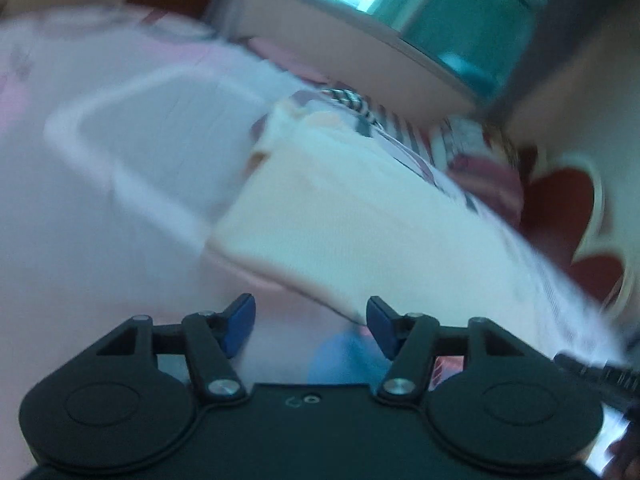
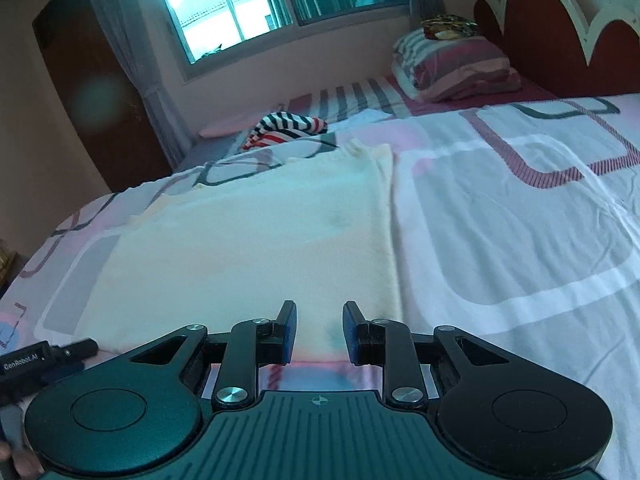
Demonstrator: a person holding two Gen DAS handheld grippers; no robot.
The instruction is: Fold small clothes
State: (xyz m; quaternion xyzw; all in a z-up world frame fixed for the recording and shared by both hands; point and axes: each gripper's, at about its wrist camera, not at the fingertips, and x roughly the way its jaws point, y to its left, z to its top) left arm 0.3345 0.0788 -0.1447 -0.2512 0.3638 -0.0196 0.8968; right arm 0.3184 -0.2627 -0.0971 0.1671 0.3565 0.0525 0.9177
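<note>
A cream garment (image 2: 256,248) lies flat on the bed, its near hem just ahead of my right gripper (image 2: 320,330). That gripper's blue pads stand a small gap apart over the hem, with nothing pinched between them. The left wrist view is blurred: the same cream garment (image 1: 340,220) runs slantwise, and its near corner ends beside the right-hand pad of my left gripper (image 1: 311,316). The left jaws stand wide apart with only bedsheet showing between them. A red, white and dark striped garment (image 2: 286,128) lies bunched beyond the cream one.
The patterned pink and white bedsheet (image 2: 520,220) stretches to the right of the cream garment. Striped pillows (image 2: 452,64) sit against a red scalloped headboard (image 2: 560,28) at the far right. A window (image 2: 224,8) is behind the bed. The left gripper's body (image 2: 40,360) shows at the lower left.
</note>
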